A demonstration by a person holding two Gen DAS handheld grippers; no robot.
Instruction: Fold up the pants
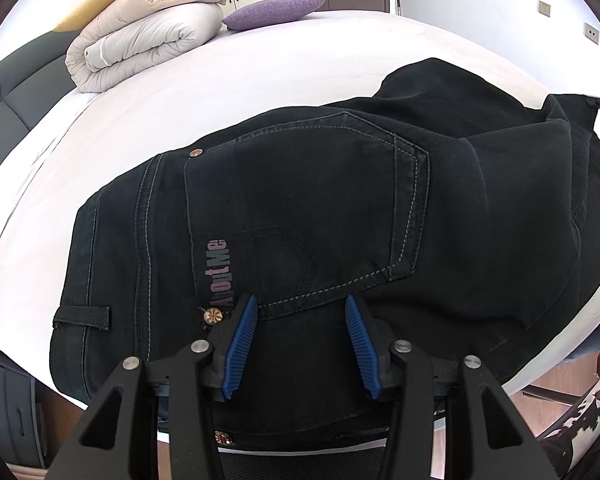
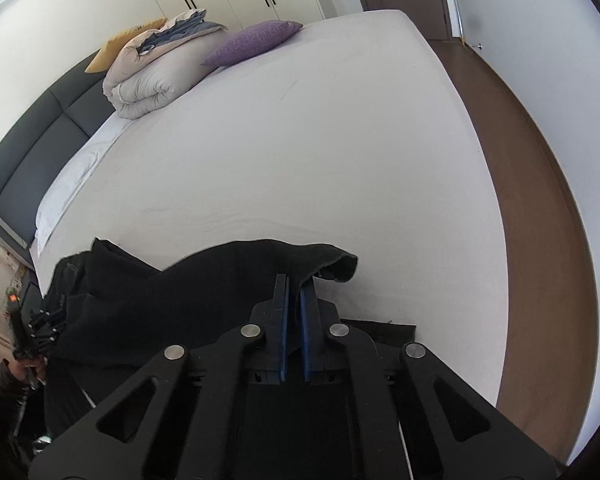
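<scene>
Black jeans [image 1: 300,208] lie on the white bed [image 1: 260,76], back pocket up, waistband at the left. My left gripper [image 1: 300,304] is open, its blue pads just above the pocket's lower edge near the bed's front edge. In the right wrist view my right gripper [image 2: 294,292] is shut on a lifted part of the jeans' leg [image 2: 260,264], held above the bed [image 2: 300,140]. The cloth drapes over the fingers and falls away to the left.
A rolled beige duvet [image 1: 140,36] and a purple pillow [image 1: 272,12] lie at the far head end, beside a dark headboard [image 2: 32,148]. Wooden floor [image 2: 540,200] runs along the bed's right side. The left gripper's handle [image 2: 36,328] shows at the far left.
</scene>
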